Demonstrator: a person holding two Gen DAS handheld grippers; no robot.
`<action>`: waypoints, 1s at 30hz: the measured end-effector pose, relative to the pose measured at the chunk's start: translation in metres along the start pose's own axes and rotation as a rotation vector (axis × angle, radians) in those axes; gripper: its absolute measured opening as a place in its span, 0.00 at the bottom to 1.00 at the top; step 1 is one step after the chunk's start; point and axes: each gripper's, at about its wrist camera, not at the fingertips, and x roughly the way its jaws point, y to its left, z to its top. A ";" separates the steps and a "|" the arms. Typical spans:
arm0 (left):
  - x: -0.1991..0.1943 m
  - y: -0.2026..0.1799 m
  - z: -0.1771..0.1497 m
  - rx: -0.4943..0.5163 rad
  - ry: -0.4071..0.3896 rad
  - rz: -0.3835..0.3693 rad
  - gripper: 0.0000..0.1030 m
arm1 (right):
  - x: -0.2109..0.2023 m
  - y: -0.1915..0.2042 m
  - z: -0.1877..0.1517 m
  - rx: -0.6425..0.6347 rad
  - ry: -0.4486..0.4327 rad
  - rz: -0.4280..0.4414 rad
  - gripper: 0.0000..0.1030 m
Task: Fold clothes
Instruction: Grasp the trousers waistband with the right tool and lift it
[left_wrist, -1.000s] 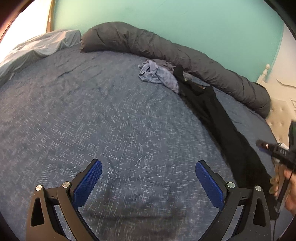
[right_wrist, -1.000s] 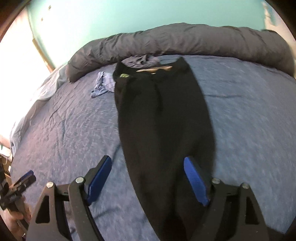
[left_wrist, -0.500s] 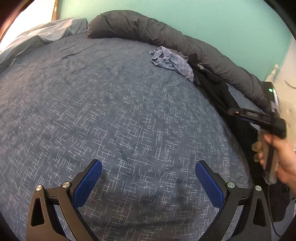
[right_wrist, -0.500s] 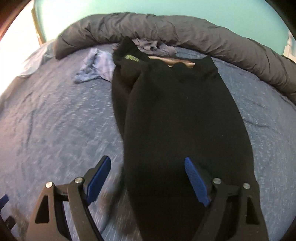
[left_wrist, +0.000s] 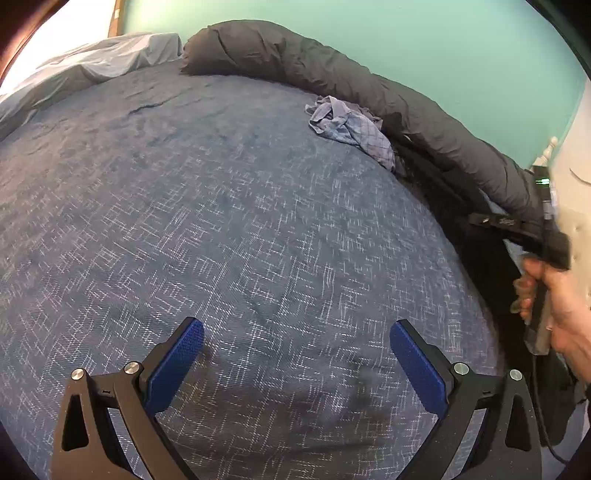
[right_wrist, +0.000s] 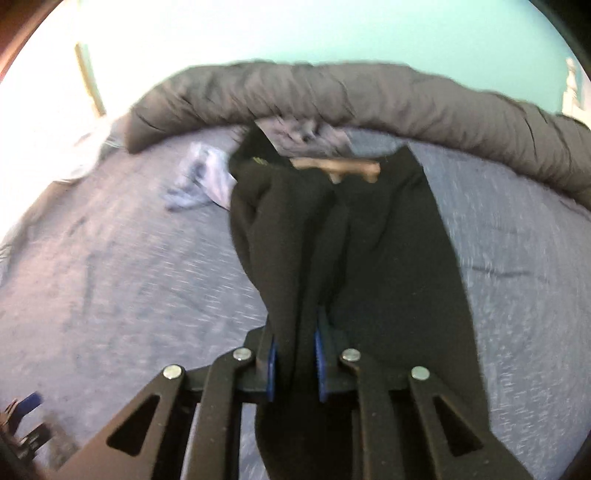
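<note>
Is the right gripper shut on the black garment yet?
Shut: the right gripper has its blue pads pinching a bunched ridge of the black garment.

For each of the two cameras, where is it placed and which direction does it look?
Left wrist: sits on the left hand-held gripper, jaws open, looking over the blue bedspread toward the rolled grey duvet; the person's right hand shows at the edge.
Right wrist: sits on the right hand-held gripper, shut on the black garment, facing the duvet and teal wall.
Shared: bedspread, duvet, crumpled blue cloth, black garment.
</note>
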 end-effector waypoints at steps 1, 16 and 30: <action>0.000 0.000 0.000 0.001 -0.001 0.002 1.00 | -0.015 0.002 0.001 -0.007 -0.015 0.022 0.14; -0.081 -0.015 0.005 0.003 -0.046 -0.083 1.00 | -0.212 0.065 -0.064 -0.128 -0.060 0.310 0.14; -0.132 -0.011 -0.001 0.153 0.021 -0.001 1.00 | -0.191 0.099 -0.200 -0.062 0.152 0.367 0.19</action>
